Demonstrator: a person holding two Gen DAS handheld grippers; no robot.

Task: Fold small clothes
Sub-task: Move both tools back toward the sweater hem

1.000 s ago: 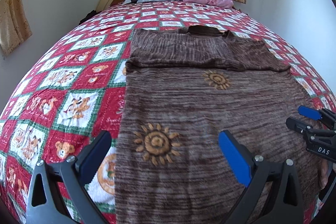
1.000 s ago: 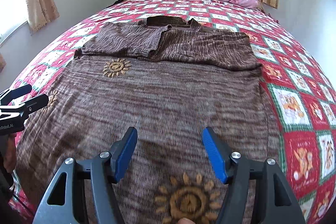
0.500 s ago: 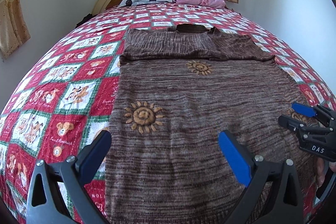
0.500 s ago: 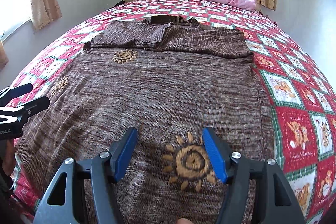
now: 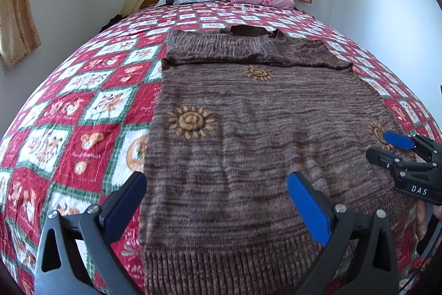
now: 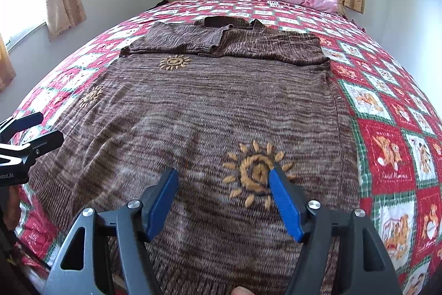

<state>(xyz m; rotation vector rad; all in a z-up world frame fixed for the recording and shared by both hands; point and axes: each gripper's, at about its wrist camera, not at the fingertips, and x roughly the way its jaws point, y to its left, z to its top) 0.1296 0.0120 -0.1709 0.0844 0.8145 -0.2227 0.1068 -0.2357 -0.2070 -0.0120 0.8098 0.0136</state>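
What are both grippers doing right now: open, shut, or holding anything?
Left gripper: open, empty, above the brown sweater.
Right gripper: open, jaws just widened, nothing between them.

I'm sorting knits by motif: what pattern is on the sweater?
Orange-gold suns on streaky brown knit, on the sweater; right wrist view shows it best.

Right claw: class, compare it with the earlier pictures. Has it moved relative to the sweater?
Yes. The right claw has drawn back toward the sweater's ribbed hem: the sun motif, earlier below its tips, now lies beside them.
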